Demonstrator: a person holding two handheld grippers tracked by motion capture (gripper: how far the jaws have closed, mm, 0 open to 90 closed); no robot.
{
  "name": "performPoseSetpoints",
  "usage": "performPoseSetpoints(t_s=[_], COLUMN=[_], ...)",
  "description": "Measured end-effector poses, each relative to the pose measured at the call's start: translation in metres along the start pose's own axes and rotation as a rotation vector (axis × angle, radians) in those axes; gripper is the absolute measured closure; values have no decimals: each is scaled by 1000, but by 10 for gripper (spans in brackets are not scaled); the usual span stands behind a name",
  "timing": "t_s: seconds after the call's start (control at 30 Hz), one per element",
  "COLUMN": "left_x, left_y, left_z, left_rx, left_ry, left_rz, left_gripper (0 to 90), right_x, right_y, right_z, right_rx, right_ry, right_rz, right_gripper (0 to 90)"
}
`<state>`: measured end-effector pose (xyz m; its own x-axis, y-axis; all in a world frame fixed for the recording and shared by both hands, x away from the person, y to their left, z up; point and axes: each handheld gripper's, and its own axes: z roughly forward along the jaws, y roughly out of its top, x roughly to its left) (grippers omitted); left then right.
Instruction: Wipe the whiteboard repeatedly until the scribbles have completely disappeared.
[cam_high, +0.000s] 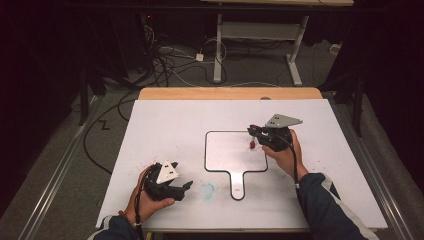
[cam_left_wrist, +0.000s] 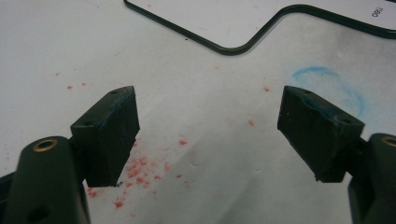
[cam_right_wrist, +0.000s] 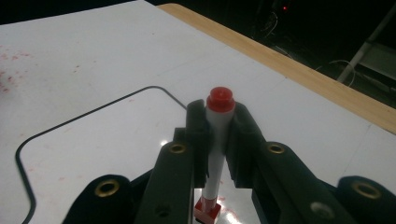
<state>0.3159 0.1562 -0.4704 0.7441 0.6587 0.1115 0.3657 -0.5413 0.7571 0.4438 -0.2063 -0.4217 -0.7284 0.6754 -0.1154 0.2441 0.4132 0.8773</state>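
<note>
A white marker with red ends (cam_right_wrist: 218, 140) stands clamped between the jaws of my right gripper (cam_right_wrist: 218, 116); its red tip (cam_high: 252, 144) points down over the small whiteboard (cam_high: 220, 150), a white panel with a black outline and a handle. That gripper (cam_high: 256, 131) hovers at the board's right part. My left gripper (cam_high: 184, 186) rests low at the front left of the table, its jaws wide apart with nothing between them; both pads (cam_left_wrist: 112, 135) are seen above the white surface.
The white tabletop (cam_high: 165, 120) carries red crumbs (cam_left_wrist: 140, 170) and a faint blue scribbled ring (cam_high: 207, 189) near the board's handle (cam_high: 237, 187). A wooden edge (cam_high: 230, 93) runs along the back. Cables and a desk frame lie on the floor beyond.
</note>
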Motion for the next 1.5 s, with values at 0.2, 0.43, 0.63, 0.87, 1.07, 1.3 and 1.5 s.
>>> performPoseSetpoints(t_s=[0.2, 0.43, 0.63, 0.87, 1.07, 1.3, 1.5], left_x=[0, -1, -1, -2, -2, -2, -1], left_y=[0, 0, 0, 1, 1, 1, 1], left_z=[-1, 0, 1, 2, 3, 4, 4], left_rx=[-2, 4, 10, 12, 15, 20, 21], left_ry=[2, 0, -3, -7, -11, -13, -14], left_rz=[-1, 3, 2, 8, 10, 14, 12], left_gripper=[199, 199, 199, 199, 199, 199, 199], right_x=[1, 21, 38, 42, 15, -5, -12], right_y=[0, -4, -11, -15, -15, -9, -2], right_z=[-1, -17, -39, -46, -33, -14, 3], right_rx=[1, 17, 33, 28, 5, -10, -19], right_ry=[29, 78, 119, 111, 31, -16, -20], right_rz=[28, -1, -6, -30, -16, -10, -3], right_gripper=[815, 815, 815, 815, 815, 815, 815])
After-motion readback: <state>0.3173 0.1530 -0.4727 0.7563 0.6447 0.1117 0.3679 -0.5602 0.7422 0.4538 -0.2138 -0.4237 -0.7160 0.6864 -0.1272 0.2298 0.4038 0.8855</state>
